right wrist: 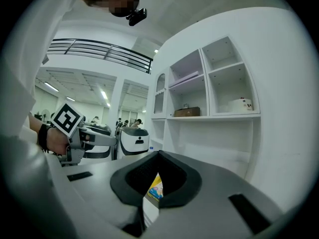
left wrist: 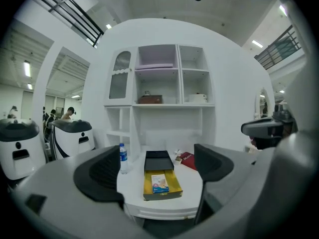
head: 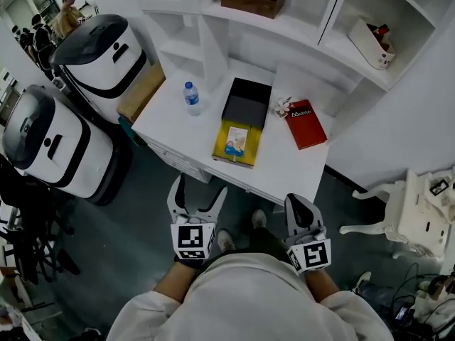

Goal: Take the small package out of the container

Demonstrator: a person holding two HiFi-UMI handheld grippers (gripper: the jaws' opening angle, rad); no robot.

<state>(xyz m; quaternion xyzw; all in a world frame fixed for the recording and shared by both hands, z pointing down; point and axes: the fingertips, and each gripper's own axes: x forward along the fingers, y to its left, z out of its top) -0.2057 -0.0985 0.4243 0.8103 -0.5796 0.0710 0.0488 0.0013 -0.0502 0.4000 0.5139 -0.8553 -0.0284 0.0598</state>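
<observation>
You are holding both grippers low and near your body, well short of the desk [head: 298,170], probably lining up before reaching. The small package [head: 236,140] is lying inside the open yellow box [head: 253,150] by the desk's near edge. Your left gripper [head: 199,192] is standing with its fingers wide apart and empty, framing the box. Your right gripper [head: 299,200] is pressing its fingers together on nothing.

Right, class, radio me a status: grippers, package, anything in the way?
Left gripper open, right gripper shut, both empty, short of the table. Small package lying in the open yellow container. Nothing over it.
</observation>
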